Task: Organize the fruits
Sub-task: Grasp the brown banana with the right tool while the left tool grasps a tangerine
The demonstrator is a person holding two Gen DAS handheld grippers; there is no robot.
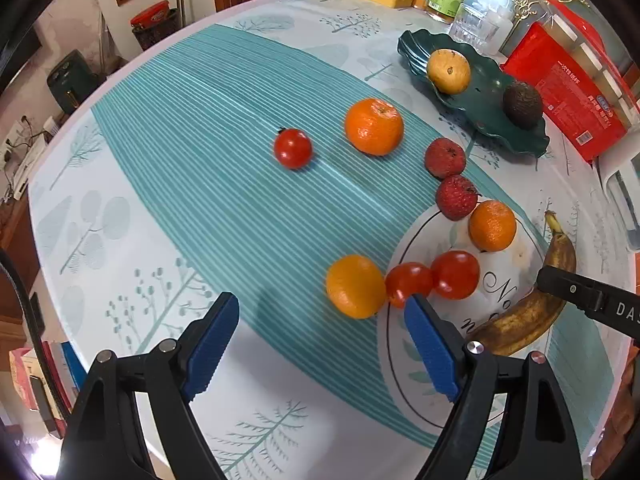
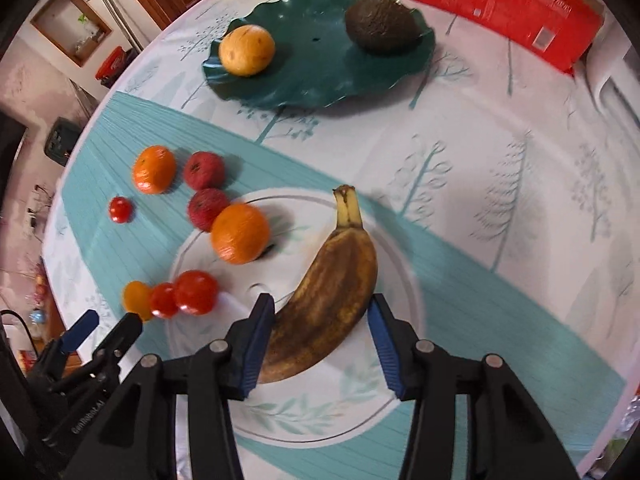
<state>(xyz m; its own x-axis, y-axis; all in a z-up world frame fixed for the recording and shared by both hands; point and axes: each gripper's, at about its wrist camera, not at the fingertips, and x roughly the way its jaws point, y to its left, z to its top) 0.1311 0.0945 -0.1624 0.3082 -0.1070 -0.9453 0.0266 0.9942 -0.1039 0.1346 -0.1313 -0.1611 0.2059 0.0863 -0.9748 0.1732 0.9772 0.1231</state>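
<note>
Left wrist view: left gripper [image 1: 320,344] low over the worktop [image 1: 168,128], jaws spread wide and holding nothing. Just ahead, a yellow-orange citrus [image 1: 355,286] touching the first of two red tomatoes [image 1: 408,283], probably the nearest candidates for a pick. Beyond, a large mandarin [image 1: 374,126] and a lone small tomato [image 1: 293,148] apart on the striped cloth, two rough red lychee-like fruits [image 1: 445,158] in a line toward the printed white circle. At the far side, a green leaf-shaped plate [image 1: 480,100] already carrying a yellow round fruit [image 1: 448,71] and an avocado [image 1: 522,105], likely the collecting spot.

Right wrist view: right gripper [image 2: 320,340] straddling the lower half of a browned banana [image 2: 332,292], jaws open on either side. Left pad seemingly against the peel, right pad clear of it, though blur leaves contact uncertain; not yet clamped. Straddling across the thick middle sensible for balance on lifting. An orange [image 2: 240,234] nearby on the white circle; the green plate well beyond, with free room between its two fruits.
</note>
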